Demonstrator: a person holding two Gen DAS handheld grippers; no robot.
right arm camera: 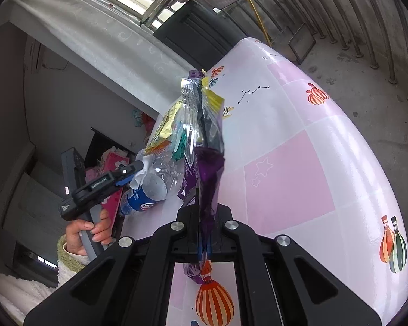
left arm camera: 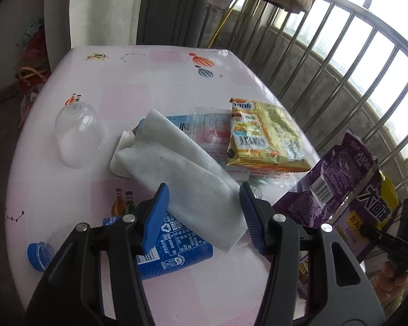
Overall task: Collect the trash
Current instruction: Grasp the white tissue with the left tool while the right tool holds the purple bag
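Note:
My left gripper [left arm camera: 204, 203] is open, its blue pads either side of a folded white cloth [left arm camera: 176, 171] lying on the table [left arm camera: 95, 97]. Under the cloth lies a crushed blue-labelled plastic bottle [left arm camera: 174, 247]. A yellow snack packet [left arm camera: 266, 135] lies beyond on clear plastic wrap. A clear upturned cup [left arm camera: 77, 135] stands at the left. My right gripper [right arm camera: 205, 244] is shut on a purple snack wrapper [right arm camera: 206, 168], held up in the air; the wrapper also shows in the left wrist view [left arm camera: 337, 187], at the table's right edge.
The table has a pink-and-white patterned cover [right arm camera: 299, 163]. A metal railing [left arm camera: 353, 62] runs along the right. A dark cabinet [left arm camera: 174, 8] stands behind the table. Bags and clutter [left arm camera: 32, 62] lie on the floor at the left.

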